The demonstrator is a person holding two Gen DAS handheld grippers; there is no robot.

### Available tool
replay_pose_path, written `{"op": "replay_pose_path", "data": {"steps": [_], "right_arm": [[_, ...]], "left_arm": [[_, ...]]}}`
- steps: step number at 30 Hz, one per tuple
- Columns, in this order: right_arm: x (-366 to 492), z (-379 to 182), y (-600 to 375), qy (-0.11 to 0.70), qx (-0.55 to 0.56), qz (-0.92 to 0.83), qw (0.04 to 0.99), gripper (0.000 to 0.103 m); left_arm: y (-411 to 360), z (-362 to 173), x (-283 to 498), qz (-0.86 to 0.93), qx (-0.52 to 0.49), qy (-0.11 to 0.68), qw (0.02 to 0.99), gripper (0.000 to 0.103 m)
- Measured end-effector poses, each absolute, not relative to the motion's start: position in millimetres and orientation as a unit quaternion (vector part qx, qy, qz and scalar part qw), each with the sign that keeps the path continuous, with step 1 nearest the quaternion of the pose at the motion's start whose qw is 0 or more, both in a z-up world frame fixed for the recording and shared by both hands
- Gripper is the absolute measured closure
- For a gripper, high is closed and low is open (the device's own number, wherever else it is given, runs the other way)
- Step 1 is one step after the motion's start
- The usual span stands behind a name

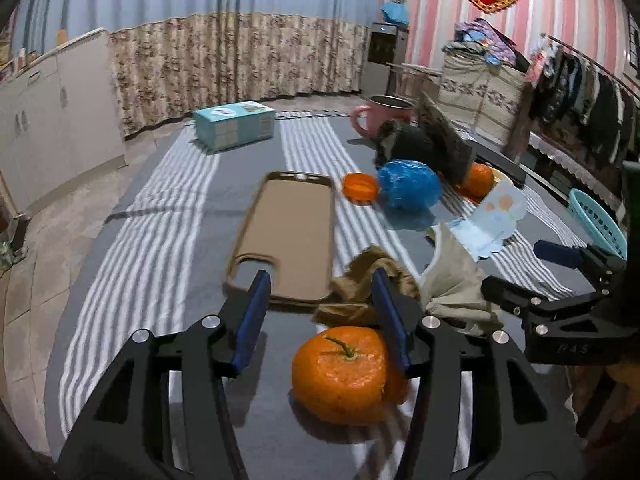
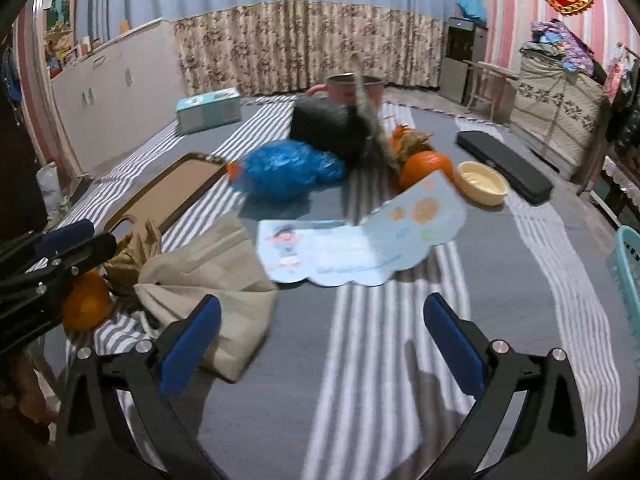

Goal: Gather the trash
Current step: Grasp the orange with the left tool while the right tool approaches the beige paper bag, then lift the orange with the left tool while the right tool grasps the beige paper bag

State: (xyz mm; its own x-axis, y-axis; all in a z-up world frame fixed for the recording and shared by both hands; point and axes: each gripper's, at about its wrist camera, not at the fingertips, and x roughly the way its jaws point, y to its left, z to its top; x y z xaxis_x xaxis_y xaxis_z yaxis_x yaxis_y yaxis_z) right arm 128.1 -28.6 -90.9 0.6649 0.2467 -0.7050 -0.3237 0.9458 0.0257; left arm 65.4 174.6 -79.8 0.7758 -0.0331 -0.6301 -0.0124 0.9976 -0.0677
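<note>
a: fingers on the left gripper (image 1: 320, 300) stand apart, holding nothing; its right pad sits just beside the mandarin (image 1: 340, 376), whether touching i cannot tell.
b: and the right gripper (image 2: 320, 320)?
a: spread wide, bare, above the striped cloth (image 2: 380, 360).
b: trash?
a: crumpled brown paper (image 1: 360, 292) just past the mandarin, beige bag (image 2: 216, 276) beside it, blue plastic bag (image 2: 280, 168) farther back.

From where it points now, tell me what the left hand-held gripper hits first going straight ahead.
Likely the crumpled brown paper, just beyond the open left hand-held gripper; the phone case lies beside it. Depth is unclear. The orange sits below the fingers.
</note>
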Motion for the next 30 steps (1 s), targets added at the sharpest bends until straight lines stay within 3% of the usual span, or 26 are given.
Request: {"op": "replay_pose_path", "data": {"steps": [3,5,8,9,11,12,15,20,30], "right_arm": [[127,-95,-17,0.384,-0.056,0.169,0.906,0.004],[129,-99,-13,0.391,-0.063,0.169,0.903,0.005],[130,-105,-11,0.401,-0.051,0.185,0.896,0.018],[129,-104,-11,0.399,-0.048,0.190,0.896,0.026],[126,-102,-10,0.394,-0.047,0.208,0.894,0.053],[124,-101,-9,0.393,-0.044,0.220,0.892,0.075],[122,-97,-11,0.382,-0.044,0.221,0.896,0.094],[127,-85,-43,0.365,-0.021,0.194,0.910,0.098],[142,-70,-118,0.355,-0.002,0.125,0.926,0.097]], "left_arm": [[184,-79,60,0.010,-0.040,0.327,0.944,0.041],[191,-77,58,0.020,-0.043,0.323,0.945,0.040],[191,-76,59,0.033,-0.033,0.314,0.948,0.040],[191,-76,61,0.035,-0.031,0.313,0.949,0.040],[191,-78,63,0.037,-0.040,0.315,0.948,0.040],[191,-78,62,0.036,-0.043,0.314,0.948,0.040],[188,-79,63,0.041,-0.044,0.311,0.949,0.040],[185,-78,61,0.044,-0.047,0.307,0.950,0.031],[172,-73,59,0.039,-0.039,0.302,0.952,0.023]]}}
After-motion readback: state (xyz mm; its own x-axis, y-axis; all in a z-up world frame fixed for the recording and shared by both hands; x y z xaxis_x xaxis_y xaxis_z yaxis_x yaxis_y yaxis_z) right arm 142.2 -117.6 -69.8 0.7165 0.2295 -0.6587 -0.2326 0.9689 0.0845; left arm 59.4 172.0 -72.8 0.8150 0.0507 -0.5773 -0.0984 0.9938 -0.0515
